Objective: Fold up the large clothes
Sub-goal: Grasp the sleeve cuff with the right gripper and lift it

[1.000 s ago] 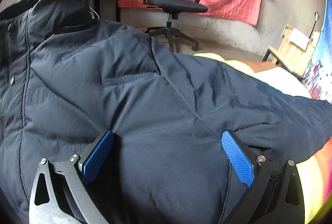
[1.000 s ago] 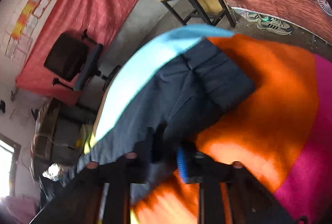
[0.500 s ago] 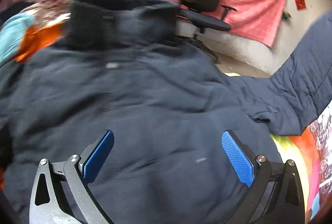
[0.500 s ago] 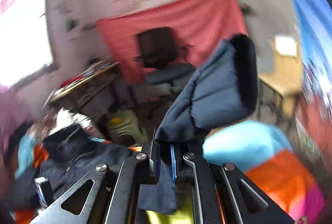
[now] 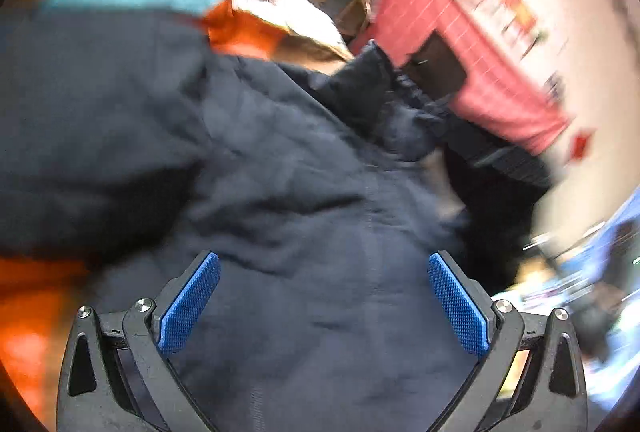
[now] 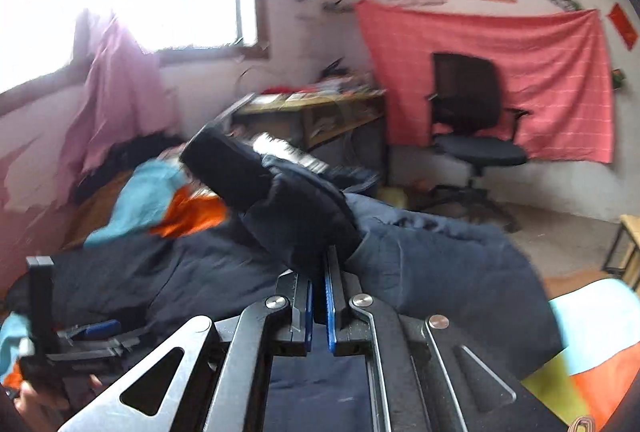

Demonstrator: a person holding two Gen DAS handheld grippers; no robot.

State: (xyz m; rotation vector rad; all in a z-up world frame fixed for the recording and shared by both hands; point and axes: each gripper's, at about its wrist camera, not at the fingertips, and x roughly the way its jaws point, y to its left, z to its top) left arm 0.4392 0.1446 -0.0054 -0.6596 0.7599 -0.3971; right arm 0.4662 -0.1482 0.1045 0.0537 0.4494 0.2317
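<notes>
just one dark jacket [image 6: 420, 264], two grippers

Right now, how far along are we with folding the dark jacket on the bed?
Early. Done: the navy jacket lies spread over the colourful bedding. In hand: the right gripper is shut on a sleeve, lifted and carried over the jacket's body; the cuff points up. The left gripper hangs open above the jacket, holding nothing. Left: lay that sleeve down, then probably the other sleeve and the body folds; no finished fold shows.
</notes>
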